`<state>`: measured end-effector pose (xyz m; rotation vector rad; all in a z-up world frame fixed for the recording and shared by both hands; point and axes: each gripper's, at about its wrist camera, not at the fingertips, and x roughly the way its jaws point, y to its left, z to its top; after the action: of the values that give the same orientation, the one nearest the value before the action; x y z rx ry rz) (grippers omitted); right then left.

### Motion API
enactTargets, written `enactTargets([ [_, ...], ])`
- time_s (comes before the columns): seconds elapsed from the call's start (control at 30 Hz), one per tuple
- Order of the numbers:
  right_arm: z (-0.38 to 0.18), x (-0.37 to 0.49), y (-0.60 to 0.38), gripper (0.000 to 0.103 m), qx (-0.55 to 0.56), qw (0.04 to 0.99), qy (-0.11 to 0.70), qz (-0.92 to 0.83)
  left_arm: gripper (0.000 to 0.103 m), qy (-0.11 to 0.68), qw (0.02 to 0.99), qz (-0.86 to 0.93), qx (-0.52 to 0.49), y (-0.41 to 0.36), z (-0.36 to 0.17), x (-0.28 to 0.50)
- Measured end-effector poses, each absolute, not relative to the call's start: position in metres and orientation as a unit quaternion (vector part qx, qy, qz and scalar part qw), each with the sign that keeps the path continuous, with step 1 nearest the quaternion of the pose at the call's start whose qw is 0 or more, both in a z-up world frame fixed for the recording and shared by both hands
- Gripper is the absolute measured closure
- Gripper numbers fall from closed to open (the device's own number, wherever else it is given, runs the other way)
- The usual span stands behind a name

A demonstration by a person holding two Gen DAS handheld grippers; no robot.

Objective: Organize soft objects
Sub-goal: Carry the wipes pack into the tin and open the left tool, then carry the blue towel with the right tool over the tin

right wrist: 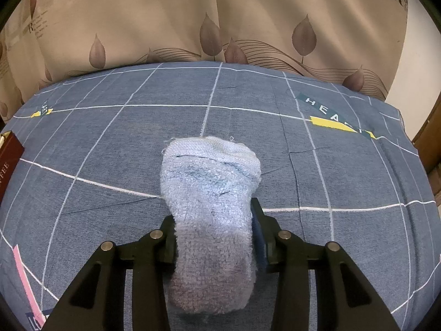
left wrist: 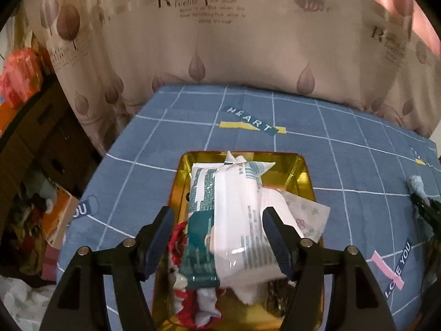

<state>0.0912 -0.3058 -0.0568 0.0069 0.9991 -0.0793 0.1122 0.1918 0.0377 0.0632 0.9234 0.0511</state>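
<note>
A bed (left wrist: 344, 143) under a blue grid-patterned sheet is filling the room in front of a leaf-printed curtain (left wrist: 248, 49); a gold tin tray (left wrist: 303, 173) is sitting on the sheet, piled with soft things. A white and teal wipes pack (left wrist: 228, 220) is lying lengthwise on top of the pile, with a red and white cloth (left wrist: 179, 237) poking out beneath its left edge and a small printed tissue packet (left wrist: 311, 215) beside it on the right. The left gripper (left wrist: 217, 218) is hovering over the tray with its jaws standing wide apart; the wipes pack is lying between the fingers, and the pads are not pressing on it. Well to the right on the sheet, the right gripper (right wrist: 213, 220) is clamping a light blue terry sock (right wrist: 209, 182); the sock's far end is resting on the sheet.
</note>
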Motion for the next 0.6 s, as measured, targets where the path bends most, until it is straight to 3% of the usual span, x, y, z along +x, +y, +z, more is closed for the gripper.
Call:
enactTargets([
  [0.27,-0.057,0.091,-0.306,0.065,0.005,0.877,0.479,-0.039,0.034,0.378,0.919,0.068,0.089,0.188,0.057,0.056],
  [0.6,-0.056,0.091,-0.308,0.064,0.007,0.877,0.479,-0.038,0.034,0.343,0.927,0.137,0.064,0.216,0.035,-0.021],
])
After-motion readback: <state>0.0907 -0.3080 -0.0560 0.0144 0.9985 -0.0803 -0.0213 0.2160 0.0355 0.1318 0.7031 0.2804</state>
